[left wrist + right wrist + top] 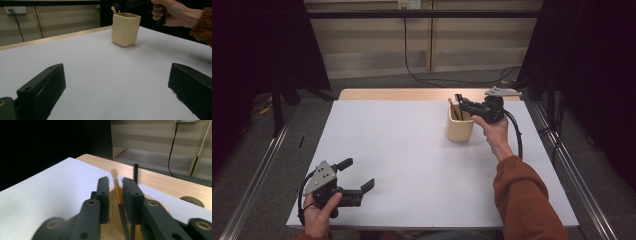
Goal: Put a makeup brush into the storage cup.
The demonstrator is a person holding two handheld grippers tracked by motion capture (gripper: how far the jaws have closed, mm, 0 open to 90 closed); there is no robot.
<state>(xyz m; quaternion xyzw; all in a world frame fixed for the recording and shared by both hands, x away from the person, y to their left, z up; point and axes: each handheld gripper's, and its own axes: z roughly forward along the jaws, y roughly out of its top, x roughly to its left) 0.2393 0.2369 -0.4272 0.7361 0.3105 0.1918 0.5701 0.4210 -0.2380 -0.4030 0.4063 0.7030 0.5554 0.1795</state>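
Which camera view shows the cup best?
The left gripper view: the cup stands whole and unobstructed on the table, with two brushes poking out of its top. In the high view the cup is small, with the right hand-held gripper above its rim. The right gripper view catches a blurred part of its inside behind the jaws.

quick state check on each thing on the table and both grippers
cup: upright on the table, brushes inside
wooden brush: standing in the cup, bristle end up, between the right gripper's fingers, not pinched
black brush: standing in the cup
right gripper: over the cup, slightly open
left gripper: wide open, holding nothing
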